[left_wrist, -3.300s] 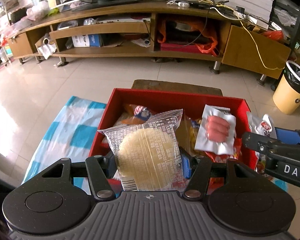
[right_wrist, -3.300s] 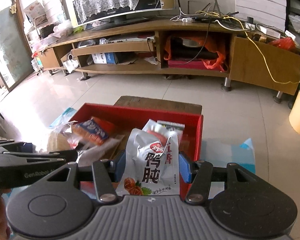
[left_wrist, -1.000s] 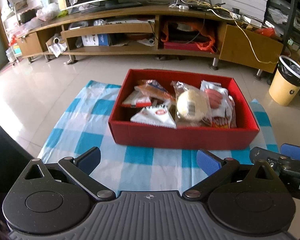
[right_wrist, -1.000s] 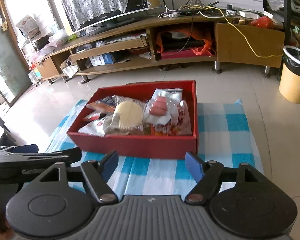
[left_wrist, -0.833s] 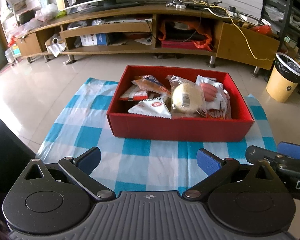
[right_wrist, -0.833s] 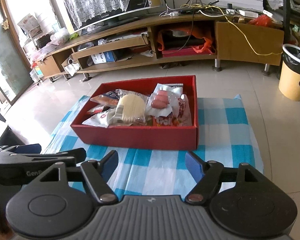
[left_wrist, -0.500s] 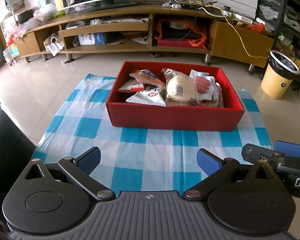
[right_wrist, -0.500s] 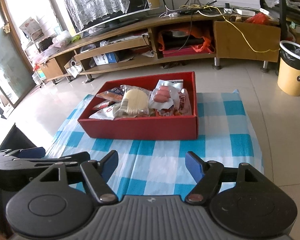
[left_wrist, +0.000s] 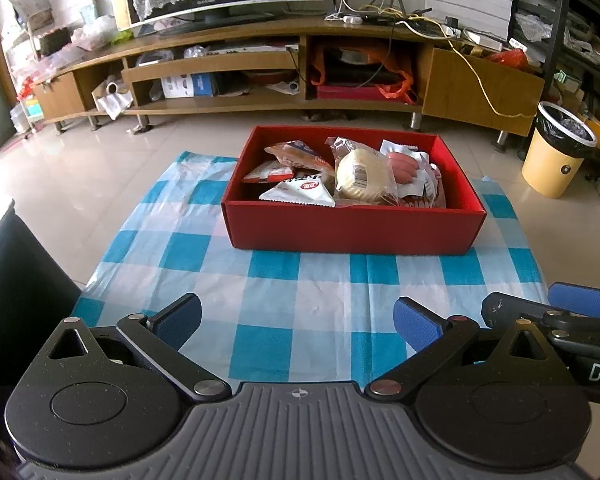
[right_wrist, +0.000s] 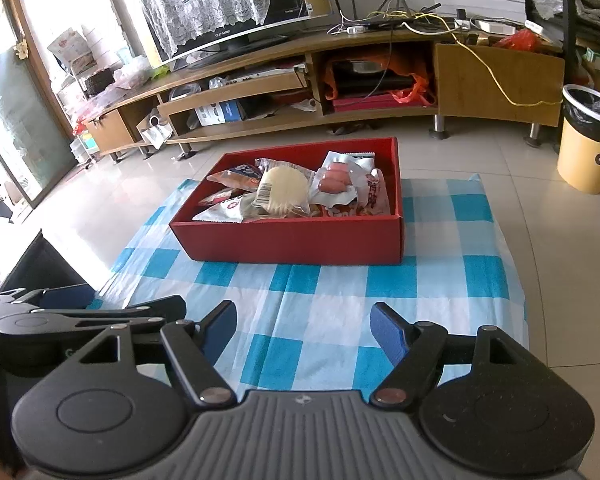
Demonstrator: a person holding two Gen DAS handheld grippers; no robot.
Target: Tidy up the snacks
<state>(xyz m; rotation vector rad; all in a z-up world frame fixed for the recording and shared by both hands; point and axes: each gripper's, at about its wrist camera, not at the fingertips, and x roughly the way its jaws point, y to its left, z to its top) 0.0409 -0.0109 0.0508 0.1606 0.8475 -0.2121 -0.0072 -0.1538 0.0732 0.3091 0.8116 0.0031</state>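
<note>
the left gripper (left_wrist: 298, 318) hangs with its blue-padded fingers (left_wrist: 416, 325) spread wide and empty above the blue-and-white checked cloth (left_wrist: 300, 300), and the right gripper (right_wrist: 304, 330) beside it is likewise spread and holds nothing. both have pulled back from the red cardboard box (left_wrist: 352, 228), which half a second ago loomed nearer and now sits well apart at the cloth's far end. three seconds back each gripper clamped a snack over the box; those packets now lie inside it: a round pale cake in clear wrap (left_wrist: 364, 174) on top, a pack of pink sausages (left_wrist: 406, 168) just to its right, a white triangular pouch (left_wrist: 300, 192) toward the near left. behind stand a long wooden tv stand (left_wrist: 260, 64) and a yellow bin (left_wrist: 556, 152).
</note>
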